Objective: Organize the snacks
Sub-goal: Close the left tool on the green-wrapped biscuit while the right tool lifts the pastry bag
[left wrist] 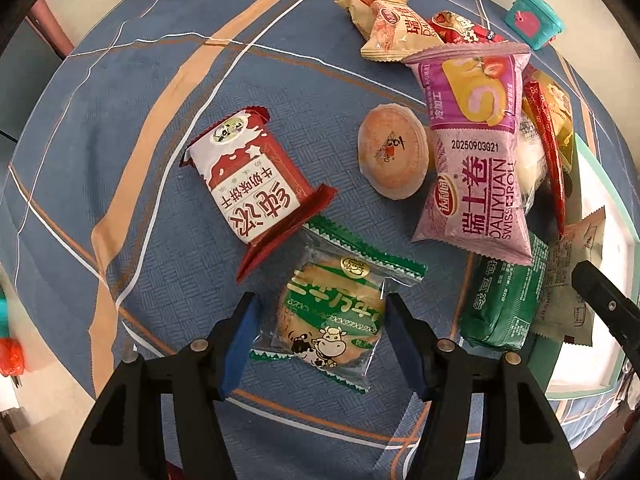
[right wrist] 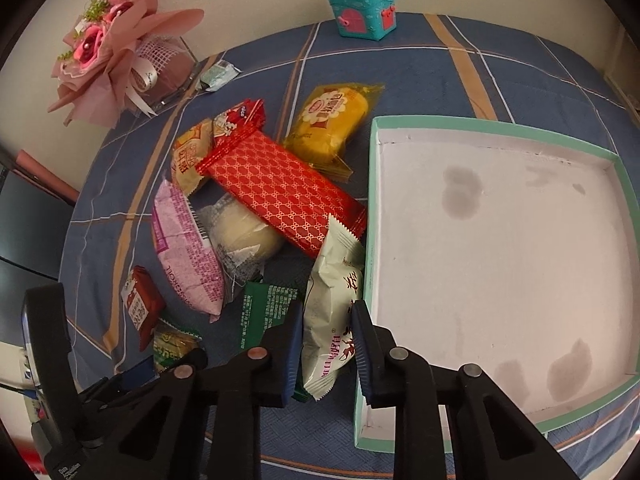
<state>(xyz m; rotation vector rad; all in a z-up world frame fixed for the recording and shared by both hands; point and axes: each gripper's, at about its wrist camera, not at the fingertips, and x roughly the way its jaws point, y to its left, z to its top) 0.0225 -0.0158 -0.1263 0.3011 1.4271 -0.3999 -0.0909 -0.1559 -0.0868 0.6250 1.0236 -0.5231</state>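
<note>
Snack packets lie scattered on a blue checked cloth. In the left wrist view my left gripper is open, its blue pads on either side of a green cow-print cracker packet lying on the cloth. A red-and-white biscuit packet, a round pastry and a pink Swiss roll packet lie beyond. In the right wrist view my right gripper is shut on a white snack packet, beside the left wall of an empty mint-edged white box.
A long red packet, a yellow cake packet, a pale bun and a green packet lie left of the box. A teal toy chest stands at the back, a pink bouquet back left.
</note>
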